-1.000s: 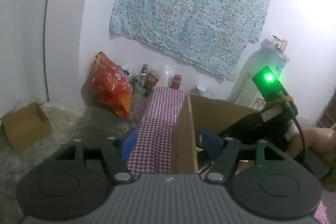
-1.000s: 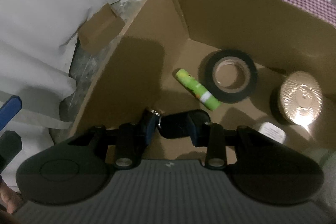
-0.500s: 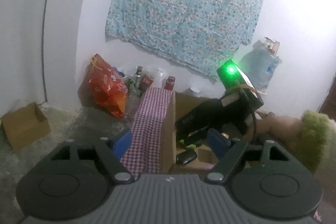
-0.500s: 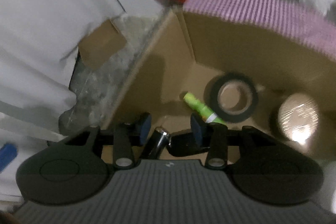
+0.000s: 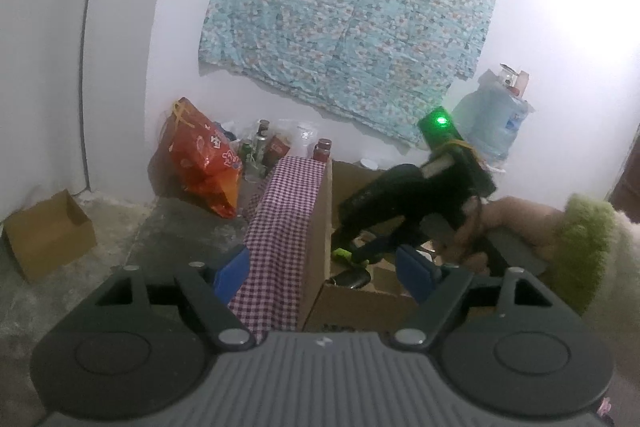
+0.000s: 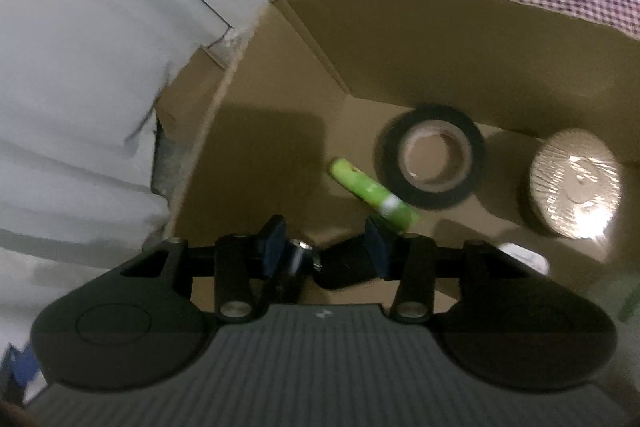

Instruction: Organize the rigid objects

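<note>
Lying in cardboard box [image 6: 400,39] | black object [image 6: 344,267], glossy, possibly a mouse

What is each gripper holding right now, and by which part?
Nothing. The right gripper is open over a black rounded object in the cardboard box; the left gripper is open and empty.

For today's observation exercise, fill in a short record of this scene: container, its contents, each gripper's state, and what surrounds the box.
container: open cardboard box
contents: black tape roll, green tube, wrapped round pack, small black object with a metal end
right gripper: open, over the small black object inside the box
left gripper: open, empty, outside the box
beside box: checkered cloth
background: red bag, floral cloth on wall
</note>
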A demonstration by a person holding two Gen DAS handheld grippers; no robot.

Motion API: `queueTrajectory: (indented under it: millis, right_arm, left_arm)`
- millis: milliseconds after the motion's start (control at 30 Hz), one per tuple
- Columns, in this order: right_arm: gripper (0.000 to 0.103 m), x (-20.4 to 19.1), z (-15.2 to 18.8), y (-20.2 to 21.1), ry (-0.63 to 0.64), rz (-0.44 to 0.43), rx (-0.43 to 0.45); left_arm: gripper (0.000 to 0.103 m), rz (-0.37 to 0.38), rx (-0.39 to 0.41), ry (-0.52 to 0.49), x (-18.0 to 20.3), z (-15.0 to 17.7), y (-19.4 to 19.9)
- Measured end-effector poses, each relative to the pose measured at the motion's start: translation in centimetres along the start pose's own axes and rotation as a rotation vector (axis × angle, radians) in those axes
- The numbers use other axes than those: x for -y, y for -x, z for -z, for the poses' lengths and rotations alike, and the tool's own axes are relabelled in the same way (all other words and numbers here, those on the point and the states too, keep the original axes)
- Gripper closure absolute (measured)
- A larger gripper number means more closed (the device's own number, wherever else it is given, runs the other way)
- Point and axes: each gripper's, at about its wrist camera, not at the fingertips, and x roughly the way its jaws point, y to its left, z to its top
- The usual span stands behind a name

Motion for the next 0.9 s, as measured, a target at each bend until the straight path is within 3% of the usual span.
queueTrajectory:
  millis: [100,300,433,533,667,733,800,900]
  right_arm:
    - [0.058,-0.2,0.1,-0.9,-0.010,0.017,-0.026]
    - [0.058,0.0,1.2,1.5,-0.020,0.005,-0.020]
    - [0.058,-0.6,3.5,4.8,0.010,-0.101,0.006]
    - [0.057,-1.3,6.5,7.0,0.040,-0.116,0.027]
    - [0.057,1.1,10.8,12.2,-0.051,-0.209,0.199]
    - [0.048,2.8,13.1,16.1,-0.078,-0.264,0.321]
    - [0.030,4.4,15.6,19.9,-0.081,-0.212,0.456]
    - [0.026,6.9,18.1,23.8,-0.094,-0.018,0.602]
  left_arm:
    - [0.019,-0.011,-0.004,0.002,-0.2,0.2,0.3]
    - [0.019,-0.014,-0.001,0.025,-0.8,0.4,0.7]
    - [0.019,-0.020,0.005,0.026,-1.0,0.6,1.1]
    - [0.019,-0.031,-0.001,0.020,-1.2,0.6,1.0]
    - [0.019,-0.030,-0.030,0.003,-1.4,0.7,-0.2]
    - [0.019,0.000,-0.071,0.020,-1.6,0.4,-2.0]
    - [0.023,0.034,-0.107,0.046,-1.5,0.0,-4.1]
    - [0.038,0.046,-0.162,0.072,-1.0,-0.7,-7.7]
